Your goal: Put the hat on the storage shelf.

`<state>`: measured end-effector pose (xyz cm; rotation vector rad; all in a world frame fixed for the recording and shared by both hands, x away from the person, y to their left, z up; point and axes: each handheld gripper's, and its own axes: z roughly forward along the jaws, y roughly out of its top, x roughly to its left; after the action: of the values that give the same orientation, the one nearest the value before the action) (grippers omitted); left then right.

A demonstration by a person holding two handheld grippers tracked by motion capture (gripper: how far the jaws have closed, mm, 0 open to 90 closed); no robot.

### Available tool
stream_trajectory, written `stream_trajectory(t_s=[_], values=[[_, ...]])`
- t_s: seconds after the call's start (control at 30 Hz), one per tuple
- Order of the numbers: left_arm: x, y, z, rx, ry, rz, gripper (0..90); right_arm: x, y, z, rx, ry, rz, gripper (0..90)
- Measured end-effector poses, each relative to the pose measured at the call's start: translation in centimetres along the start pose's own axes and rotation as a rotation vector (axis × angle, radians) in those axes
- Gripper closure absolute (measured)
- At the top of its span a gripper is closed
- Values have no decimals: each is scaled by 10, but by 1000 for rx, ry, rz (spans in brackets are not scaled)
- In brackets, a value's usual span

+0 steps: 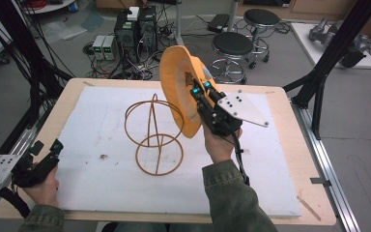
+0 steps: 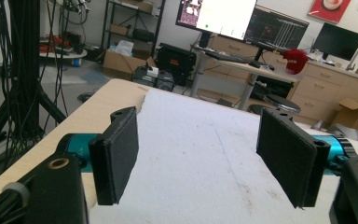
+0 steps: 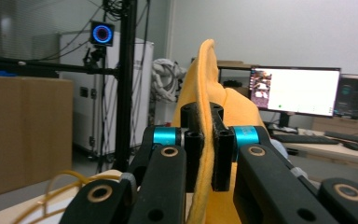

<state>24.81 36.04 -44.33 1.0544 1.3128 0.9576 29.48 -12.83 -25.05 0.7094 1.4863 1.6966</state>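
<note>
Two grippers: one busy, one idle.
Right gripper [image 1: 200, 92]: jaws clamped tight on the rim of the orange hat [image 1: 176, 82], fabric pinched between the pads [image 3: 223, 154].
Hat: held up off the table, on edge, just beside and above the wire stand [image 1: 153, 135].
Stand: orange wire rings, upright on the white mat [image 1: 101, 125], bare.
Left gripper [image 1: 48, 152]: jaws wide apart, nothing between the pads [image 2: 116, 158], low at the table's near left corner, well apart from the hat.

One orange hat [image 1: 176, 84], one wire stand [image 1: 153, 135] and one white mat [image 1: 101, 159] are counted; two stools [image 1: 233, 46] are seen beyond.
</note>
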Motion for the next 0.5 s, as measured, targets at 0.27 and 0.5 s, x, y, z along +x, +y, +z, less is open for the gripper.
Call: stream_trajectory(t_s=[0.27,0.5], values=[[0,0,0,-6,0,-2,299,34,10,16,1,101,-12,866],[2,1,0,-9,5,-6,299,53,6,22,26,159,-24,864]])
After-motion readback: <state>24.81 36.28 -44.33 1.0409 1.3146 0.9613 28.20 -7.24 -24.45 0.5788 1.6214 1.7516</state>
